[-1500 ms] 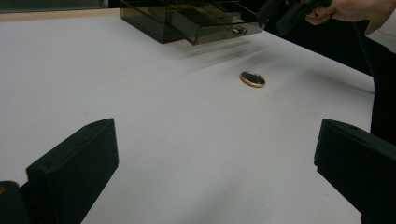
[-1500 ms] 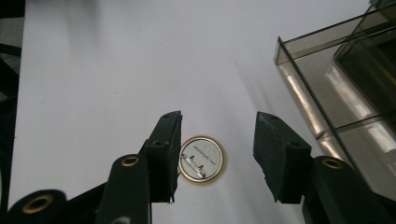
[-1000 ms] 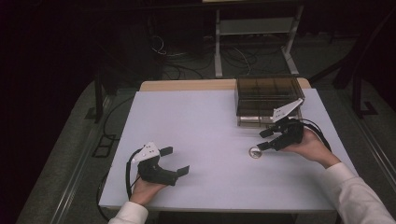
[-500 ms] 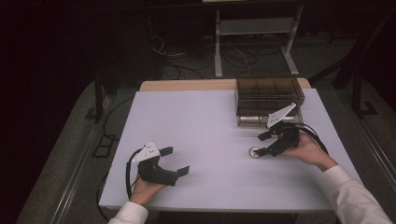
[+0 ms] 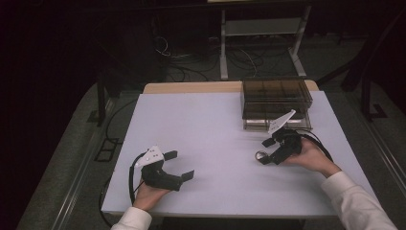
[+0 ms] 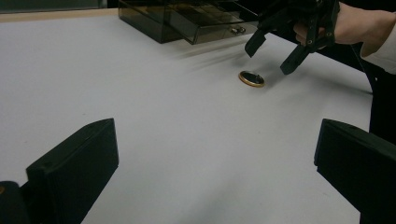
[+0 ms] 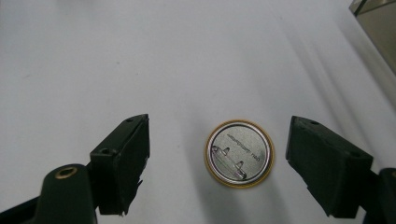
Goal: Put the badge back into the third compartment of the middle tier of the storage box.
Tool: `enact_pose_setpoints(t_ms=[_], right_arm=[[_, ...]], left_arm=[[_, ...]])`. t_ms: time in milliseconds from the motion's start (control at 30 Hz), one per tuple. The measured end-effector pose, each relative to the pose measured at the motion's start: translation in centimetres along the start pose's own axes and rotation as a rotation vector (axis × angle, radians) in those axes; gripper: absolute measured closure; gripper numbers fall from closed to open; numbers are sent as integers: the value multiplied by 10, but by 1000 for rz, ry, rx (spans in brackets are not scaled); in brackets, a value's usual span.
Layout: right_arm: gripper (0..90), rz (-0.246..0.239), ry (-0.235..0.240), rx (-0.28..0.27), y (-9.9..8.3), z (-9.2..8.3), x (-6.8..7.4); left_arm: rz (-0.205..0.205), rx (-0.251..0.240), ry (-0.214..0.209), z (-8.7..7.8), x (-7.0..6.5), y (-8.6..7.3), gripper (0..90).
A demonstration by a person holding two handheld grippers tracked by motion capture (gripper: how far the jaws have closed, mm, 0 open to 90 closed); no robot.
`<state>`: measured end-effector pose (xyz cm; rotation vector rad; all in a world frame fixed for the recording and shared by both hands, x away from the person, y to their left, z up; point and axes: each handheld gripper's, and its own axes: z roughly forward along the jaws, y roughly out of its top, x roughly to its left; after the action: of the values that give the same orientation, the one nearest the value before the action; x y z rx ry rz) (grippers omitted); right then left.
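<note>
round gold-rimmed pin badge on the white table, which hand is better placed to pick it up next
Right. The right hand-held gripper has its jaws open on either side of the round gold-rimmed pin badge, pads not touching it. The left hand-held gripper sits far across the white table.

Left gripper [image 5: 178, 166] jaws wide apart, right gripper [image 5: 266, 152] jaws just opened, angled down.

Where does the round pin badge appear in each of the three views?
High view: the pin badge lies right of centre on the table.
Left gripper view: the badge is upper middle.
Right gripper view: the badge lies pin-side up.
Shared landmark: the dark drawer box.
</note>
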<state>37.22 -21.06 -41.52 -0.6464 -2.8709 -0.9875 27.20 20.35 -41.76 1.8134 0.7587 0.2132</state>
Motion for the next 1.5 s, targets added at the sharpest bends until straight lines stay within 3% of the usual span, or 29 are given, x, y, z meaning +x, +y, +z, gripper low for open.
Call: enact_pose_setpoints(t_ms=[667,1067,1500], right_arm=[[210,-6,-19,51,-4,20,0],[212,-17,-59,62,-5,22,-1],[334,-42,-108,57,-6,25,1]], left_arm=[[2,3,-2,0,0,0,0],[1,4,-2,1,0,0,0],[1,5,-3,1,0,0,0]])
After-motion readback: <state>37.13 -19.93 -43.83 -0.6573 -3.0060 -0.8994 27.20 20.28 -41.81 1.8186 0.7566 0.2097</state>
